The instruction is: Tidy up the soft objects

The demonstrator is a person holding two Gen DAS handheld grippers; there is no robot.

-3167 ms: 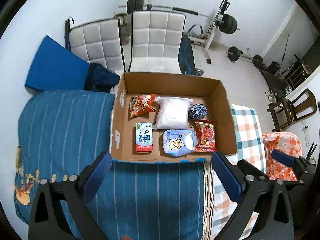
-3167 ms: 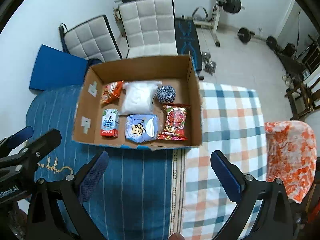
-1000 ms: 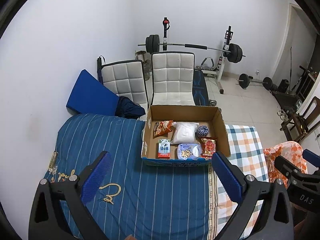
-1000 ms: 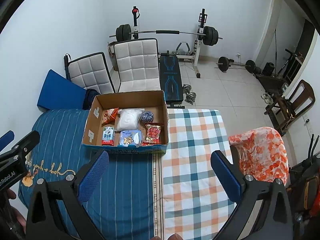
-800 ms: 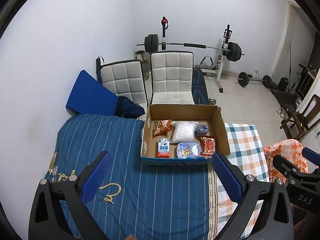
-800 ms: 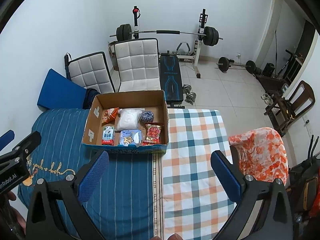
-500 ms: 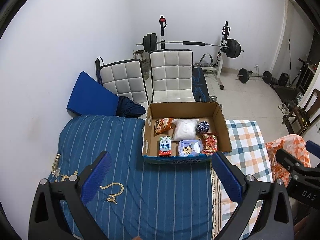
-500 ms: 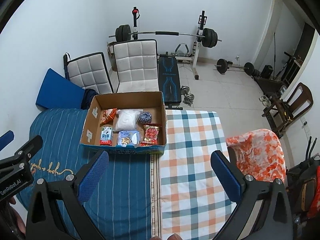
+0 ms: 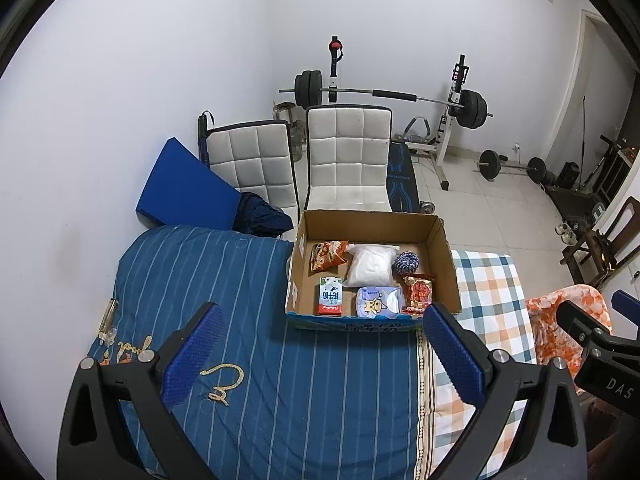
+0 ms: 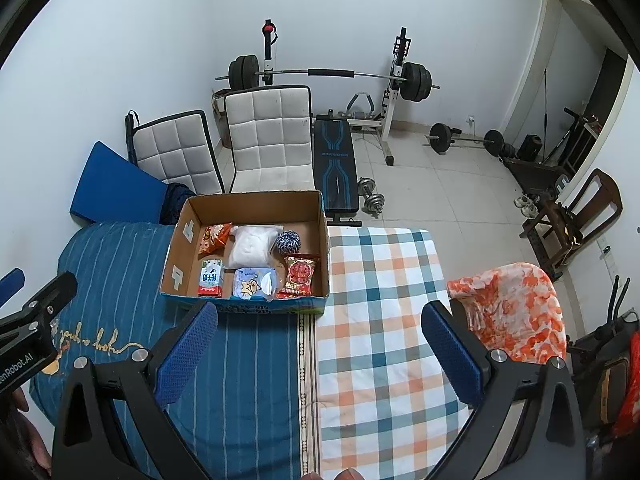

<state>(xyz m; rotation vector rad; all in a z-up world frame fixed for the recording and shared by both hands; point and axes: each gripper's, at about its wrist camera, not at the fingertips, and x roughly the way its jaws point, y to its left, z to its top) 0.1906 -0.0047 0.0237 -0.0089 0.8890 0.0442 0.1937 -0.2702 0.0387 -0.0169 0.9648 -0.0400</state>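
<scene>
A cardboard box (image 9: 448, 276) (image 10: 180, 236) stands on the bed. In it lie an orange snack bag (image 9: 326, 254) (image 10: 214, 238), a white pouch (image 9: 370, 264) (image 10: 252, 248), a blue-white yarn ball (image 9: 406, 261) (image 10: 289, 241), a milk carton (image 9: 331, 295) (image 10: 211, 277), a light blue pack (image 9: 376, 301) (image 10: 252, 283) and a red snack bag (image 9: 418, 294) (image 10: 300, 274). My left gripper (image 9: 320, 356) is open and empty, high above the blue striped bedding. My right gripper (image 10: 320, 356) is open and empty, high above the seam with the plaid blanket.
Blue striped bedding (image 9: 192, 280) covers the left of the bed, a plaid blanket (image 10: 380, 300) the right. An orange floral cloth (image 10: 512, 304) lies at the right edge. Two white chairs (image 9: 348, 156), a blue mat (image 9: 180, 188) and a barbell rack (image 10: 328, 76) stand behind.
Both grippers have risen and pulled far back from the box, so it looks much smaller now. Over the last second they drifted only slightly. Both stayed open and empty.
</scene>
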